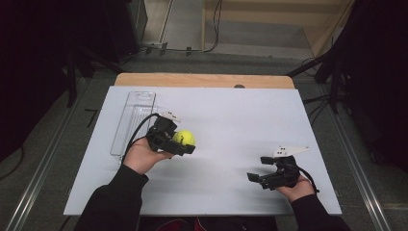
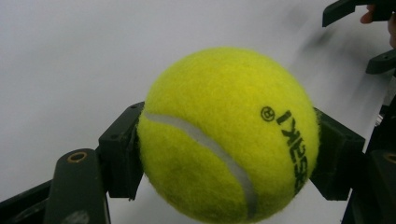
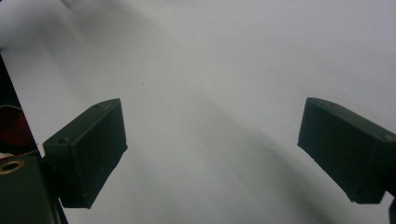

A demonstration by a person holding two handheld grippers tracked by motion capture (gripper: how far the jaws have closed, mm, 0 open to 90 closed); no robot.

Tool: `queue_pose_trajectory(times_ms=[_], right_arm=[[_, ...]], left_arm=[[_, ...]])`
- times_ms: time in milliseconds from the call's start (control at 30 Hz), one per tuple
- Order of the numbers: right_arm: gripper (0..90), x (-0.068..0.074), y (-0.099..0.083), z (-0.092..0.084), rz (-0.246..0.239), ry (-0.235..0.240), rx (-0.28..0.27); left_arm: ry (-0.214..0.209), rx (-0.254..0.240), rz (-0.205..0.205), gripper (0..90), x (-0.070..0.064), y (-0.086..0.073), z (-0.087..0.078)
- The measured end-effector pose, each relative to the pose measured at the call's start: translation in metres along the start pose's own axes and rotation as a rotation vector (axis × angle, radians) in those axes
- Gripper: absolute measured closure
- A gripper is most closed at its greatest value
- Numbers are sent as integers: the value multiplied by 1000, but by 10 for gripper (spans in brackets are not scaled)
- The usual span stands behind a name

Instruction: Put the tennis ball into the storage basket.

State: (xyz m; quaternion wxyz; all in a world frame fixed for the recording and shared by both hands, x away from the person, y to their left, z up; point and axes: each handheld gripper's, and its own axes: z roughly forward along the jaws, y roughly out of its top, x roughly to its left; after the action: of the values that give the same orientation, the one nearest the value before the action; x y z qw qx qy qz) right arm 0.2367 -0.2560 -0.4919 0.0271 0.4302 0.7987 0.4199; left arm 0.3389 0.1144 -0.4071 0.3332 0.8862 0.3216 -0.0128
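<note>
A: What is seen from the high view?

B: A white board (image 1: 231, 144) is laid over a wooden table (image 1: 204, 80). A clear plastic tray (image 1: 133, 120) is set near the board's left edge. Just to the right of that tray, the left gripper (image 1: 185, 142) is held in the person's left hand (image 1: 140, 155), and a yellow tennis ball (image 1: 184, 138) is clamped between its jaws. Well to the right of the tray, toward the board's near right corner, the right gripper (image 1: 257, 169) is held in the right hand (image 1: 298, 187), with its jaws spread and nothing between them.

A: And from the left gripper view?

B: The tennis ball (image 2: 229, 135) is pressed on both sides by the black jaws, one at each flank. A white seam is seen curving across it, and black lettering is printed on its right side (upside down as viewed, so it is not read with certainty). The white board (image 2: 70, 60) is seen behind the ball, and part of the right gripper (image 2: 369, 32) is caught at the upper right corner.

A: And from the right gripper view?

B: The two black jaws are held wide apart, and bare white board (image 3: 215, 70) is seen between them. Nothing is gripped.
</note>
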Motion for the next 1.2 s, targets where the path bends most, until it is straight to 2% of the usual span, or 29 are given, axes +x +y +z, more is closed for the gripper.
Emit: queue_pose_trajectory(times_ms=[233,533,1200], right_arm=[[61,0,0,0,-3,1,0],[61,0,0,0,-3,2,0],[61,0,0,0,-1,1,0]], left_arm=[[24,-12,-32,263,13,0,-9],[64,-49,-93,262,32,-6,-31],[157,-83,-192,262,62,-20,-62]])
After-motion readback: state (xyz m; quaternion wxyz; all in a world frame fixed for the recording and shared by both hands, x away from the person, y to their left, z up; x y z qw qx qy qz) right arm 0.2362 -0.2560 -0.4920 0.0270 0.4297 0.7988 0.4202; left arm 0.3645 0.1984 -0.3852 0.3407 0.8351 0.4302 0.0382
